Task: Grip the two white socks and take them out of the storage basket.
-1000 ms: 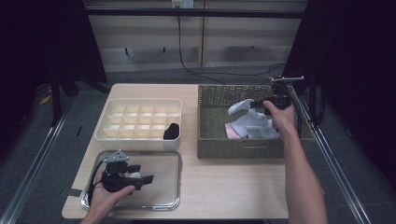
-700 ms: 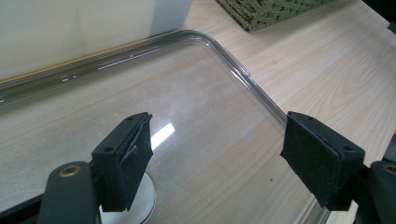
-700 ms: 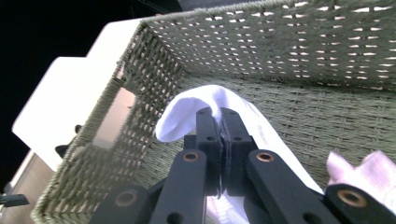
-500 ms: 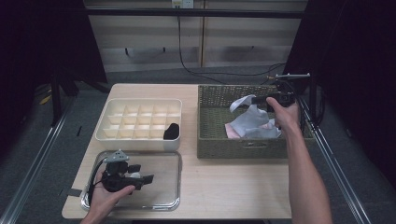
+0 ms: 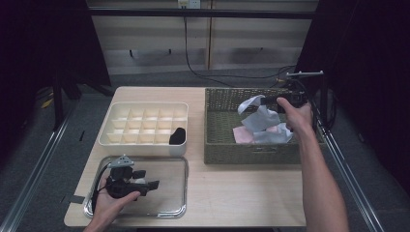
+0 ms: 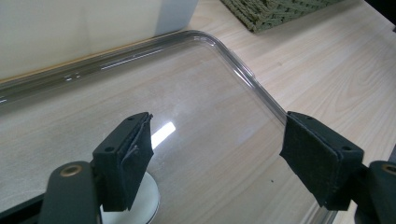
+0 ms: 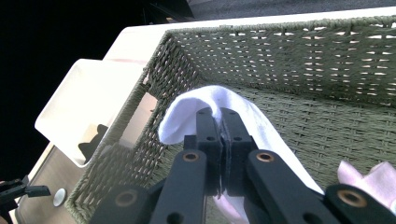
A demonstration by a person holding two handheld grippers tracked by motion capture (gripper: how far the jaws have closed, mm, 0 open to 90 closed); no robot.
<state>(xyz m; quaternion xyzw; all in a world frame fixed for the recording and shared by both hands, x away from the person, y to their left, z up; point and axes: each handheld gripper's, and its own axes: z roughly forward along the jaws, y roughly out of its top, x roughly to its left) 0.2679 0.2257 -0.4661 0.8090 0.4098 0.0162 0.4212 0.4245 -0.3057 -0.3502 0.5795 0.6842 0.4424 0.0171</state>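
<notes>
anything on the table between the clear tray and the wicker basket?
Nothing: in the high view only bare wooden table separates the clear tray from the wicker basket. The left gripper view shows the same.

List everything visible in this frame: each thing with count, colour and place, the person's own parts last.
white cloth: one, white, pinched and lifted over the basket
wicker basket: one, olive green, table's right half
pink cloth: at least one, pale pink, on the basket floor
divided organiser: one, cream, left of the basket
dark item: one, black, in a front-right organiser compartment
clear tray: one, transparent, front left
table: one, light wood
left gripper: black, open over the tray
right gripper: black, shut on the white cloth
</notes>
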